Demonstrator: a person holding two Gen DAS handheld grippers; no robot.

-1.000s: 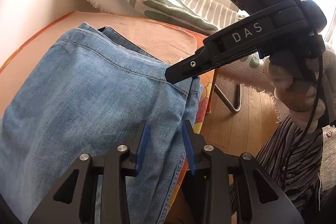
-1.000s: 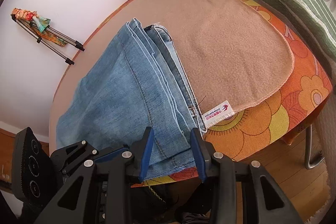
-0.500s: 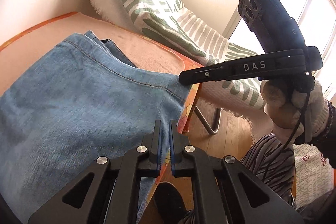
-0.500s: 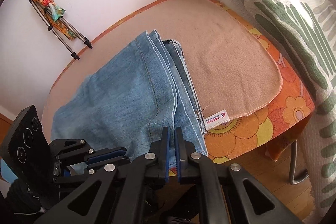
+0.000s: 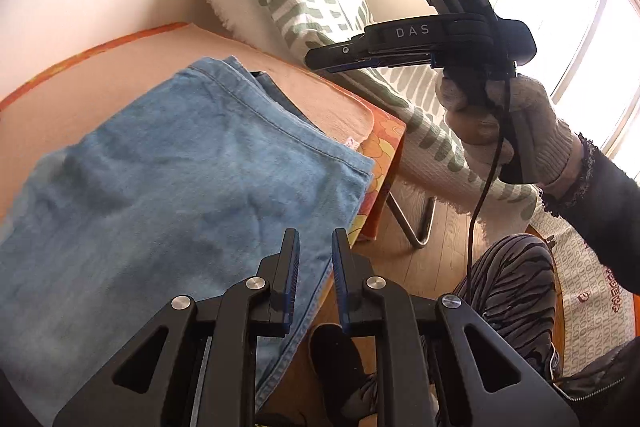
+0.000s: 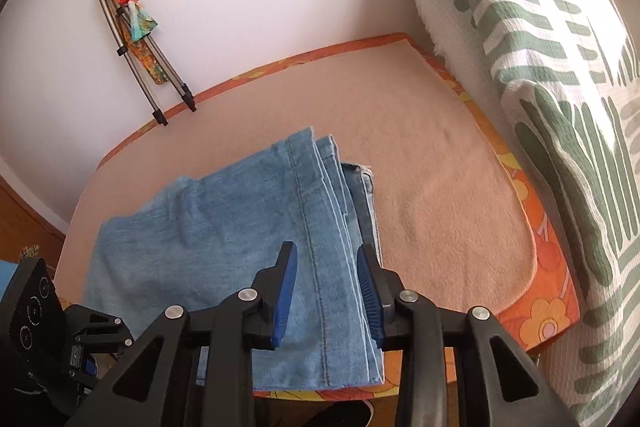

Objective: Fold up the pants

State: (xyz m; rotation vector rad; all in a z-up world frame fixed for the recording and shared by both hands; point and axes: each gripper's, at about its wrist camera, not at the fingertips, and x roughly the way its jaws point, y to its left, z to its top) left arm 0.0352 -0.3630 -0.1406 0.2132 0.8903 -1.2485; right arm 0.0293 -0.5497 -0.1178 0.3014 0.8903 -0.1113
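So the pants (image 6: 240, 251) are lying folded into a thick blue bundle on the table (image 6: 432, 187) (there's a peach fleece mat over an orange flowery cover), and neither gripper has hold of them.

The right gripper (image 6: 327, 291) sits at the bottom middle of its own view. Its jaws have just been opening and stand apart with nothing pinched; the denim you see in the gap is lying on the table below, not between the pads. The left gripper (image 5: 315, 277) is the same story: jaws just reopened to a narrow gap, empty, above the near edge of the bundle.

What matters for any next move: in the right wrist view the bundle's stacked edges and seam run from the bottom middle up toward the centre of the frame, so its long side lies roughly along the line the right jaws point. That stacked side sits right under the right jaws, so I'd say the right is closer to it. In the left view the bundle fills the left and middle, with the right gripper hovering at upper right, well clear of the cloth.

My guess is the fold is basically finished.
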